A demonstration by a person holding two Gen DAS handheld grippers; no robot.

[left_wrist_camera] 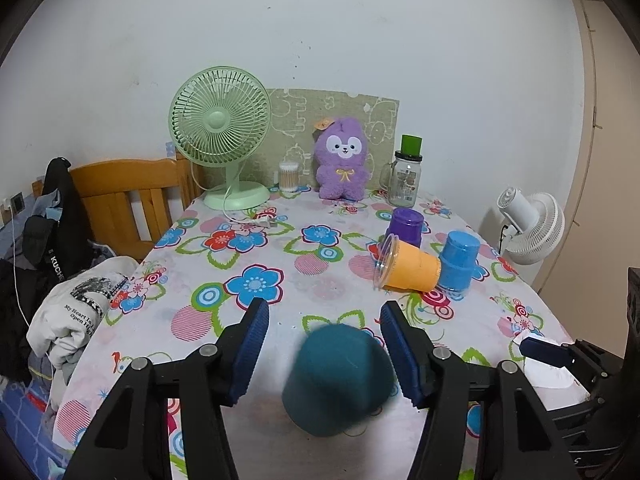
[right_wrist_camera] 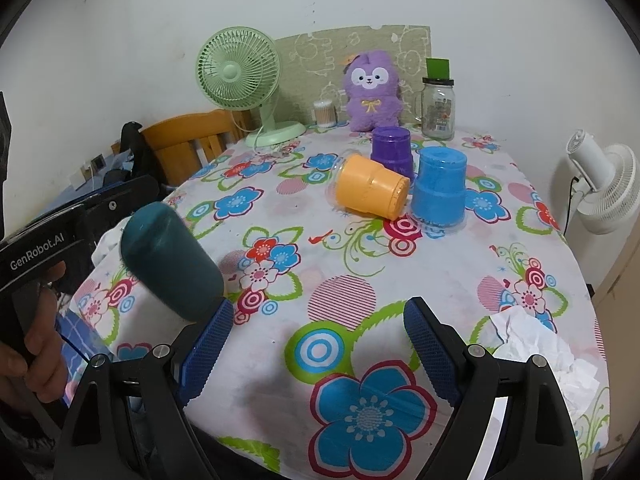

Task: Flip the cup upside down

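Note:
A dark teal cup (left_wrist_camera: 340, 376) is blurred between the spread fingers of my left gripper (left_wrist_camera: 324, 320), bottom towards the camera, near the table's front edge; neither pad clearly touches it. In the right wrist view the teal cup (right_wrist_camera: 172, 264) appears tilted, base up-left, just left of my right gripper (right_wrist_camera: 318, 316), which is open and empty above the flowered tablecloth (right_wrist_camera: 360, 264). An orange cup (left_wrist_camera: 408, 266) lies on its side. A blue cup (left_wrist_camera: 458, 264) and a purple cup (left_wrist_camera: 406, 226) stand upside down beside it.
A green desk fan (left_wrist_camera: 220, 132), a cotton-swab jar (left_wrist_camera: 289, 176), a purple plush toy (left_wrist_camera: 340, 164) and a glass jar (left_wrist_camera: 406, 178) stand at the back. Crumpled tissue (right_wrist_camera: 540, 348) lies front right. A wooden chair (left_wrist_camera: 132, 200) and clothes (left_wrist_camera: 80, 312) are left. A white fan (left_wrist_camera: 532, 224) stands right.

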